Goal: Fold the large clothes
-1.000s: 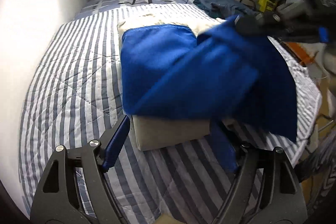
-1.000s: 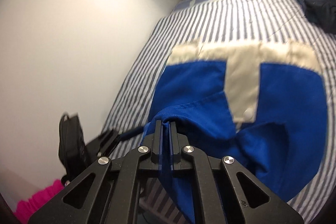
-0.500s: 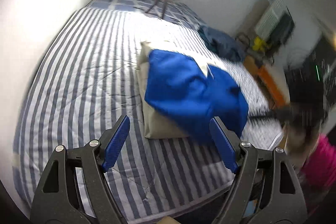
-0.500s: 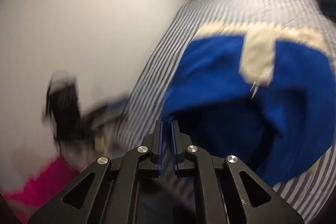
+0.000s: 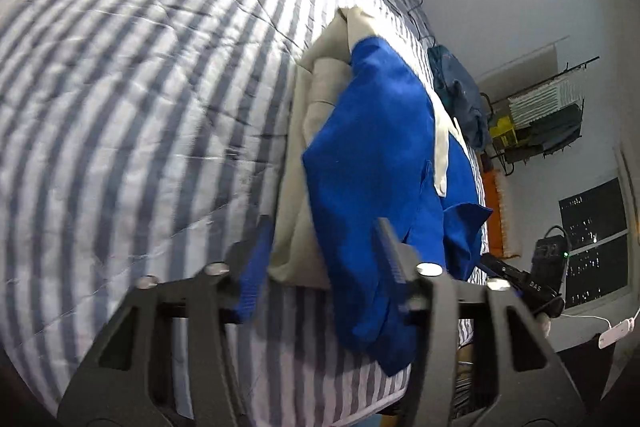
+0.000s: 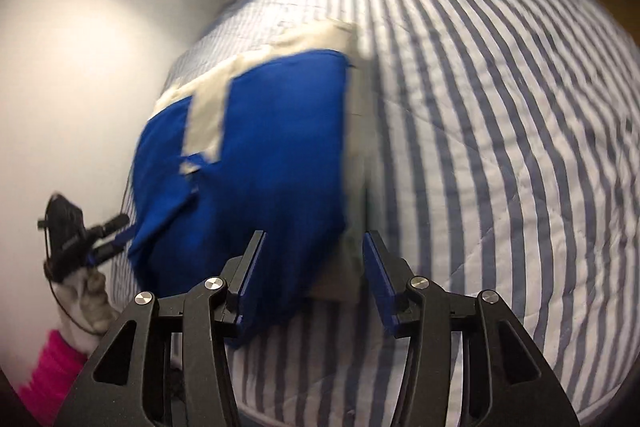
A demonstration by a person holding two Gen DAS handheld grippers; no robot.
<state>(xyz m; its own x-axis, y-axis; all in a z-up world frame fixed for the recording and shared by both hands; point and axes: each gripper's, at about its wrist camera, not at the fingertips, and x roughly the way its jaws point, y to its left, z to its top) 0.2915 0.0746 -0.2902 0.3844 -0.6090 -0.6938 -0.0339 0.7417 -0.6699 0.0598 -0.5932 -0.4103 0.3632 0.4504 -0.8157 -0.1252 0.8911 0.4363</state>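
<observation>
While folded on the bed [image 6: 500, 147], blue garment [image 6: 260, 155] beyond right tongs [image 6: 312, 263].

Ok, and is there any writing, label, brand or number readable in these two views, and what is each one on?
"DAS": pale letters on the black casing of the handheld rig at the lower right of the left wrist view; any further letters are hidden or blurred.
Black casing at the left of the right wrist view: any marking is too blurred to read.
Blue and cream garment and grey-and-white striped quilt: no text visible.
</observation>
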